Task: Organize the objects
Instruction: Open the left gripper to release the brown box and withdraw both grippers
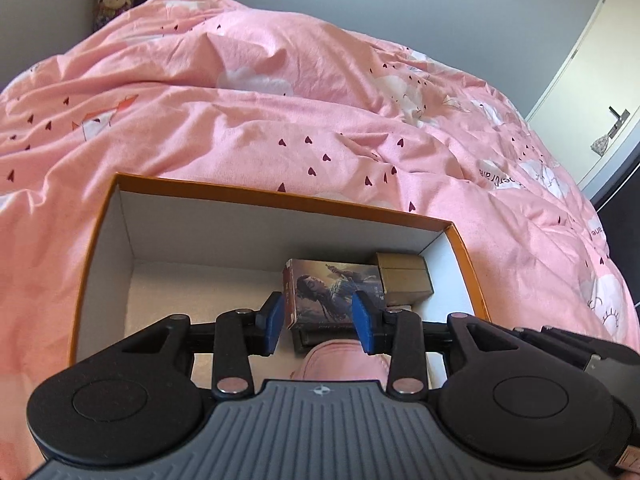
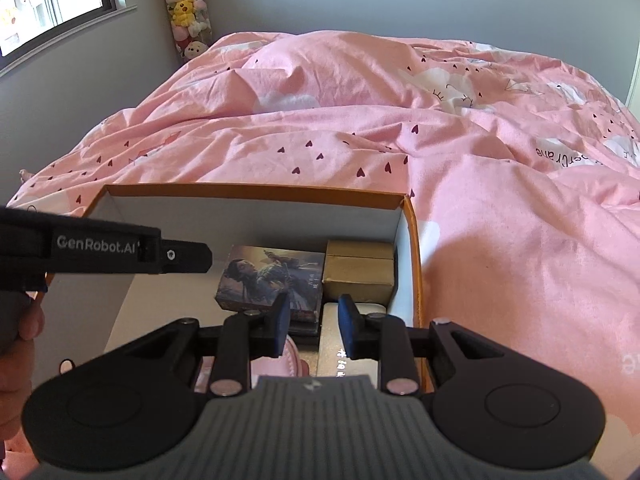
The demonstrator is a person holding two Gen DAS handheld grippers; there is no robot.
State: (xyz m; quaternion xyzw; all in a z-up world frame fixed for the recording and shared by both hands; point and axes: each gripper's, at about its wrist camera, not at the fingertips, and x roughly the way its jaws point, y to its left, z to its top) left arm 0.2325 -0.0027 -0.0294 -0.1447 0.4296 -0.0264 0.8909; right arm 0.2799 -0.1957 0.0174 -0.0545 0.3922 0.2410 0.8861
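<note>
You're mid-packing: the orange-rimmed box (image 1: pixel 92 240) sits on the pink duvet (image 1: pixel 280 100) in the lower half of both views, and several items already lie in its right part. The left gripper (image 1: pixel 320 320) hovers at bottom centre above the picture-printed box (image 1: pixel 332 288), blue fingers (image 1: pixel 275 318) apart with nothing clamped; the printed box shows in the gap but lies below on the box floor, so as far as I can tell it's not touched. The right gripper (image 2: pixel 314 328) (seen from its own camera, lower centre) has its fingers apart too, a narrower gap, nothing between them; it hangs over the seam between the printed box (image 2: pixel 272 276) and a white flat case (image 2: pixel 348 360). The printed box lies flat, face up, long axis running roughly left-right across the frame in the right wrist view, the printed figure's head toward frame left. The gold box (image 2: pixel 358 272) sits just beside it to the right, against the box's right wall, long axis also left-right. A pink item (image 1: pixel 340 360) lies at the near edge under the left fingers, kind unclear. My read: placing step done or nearly so, both hands empty. Next move likely calls for clearing the rim and finding another loose object; none shows on the duvet, so you'd need to look elsewhere.
</note>
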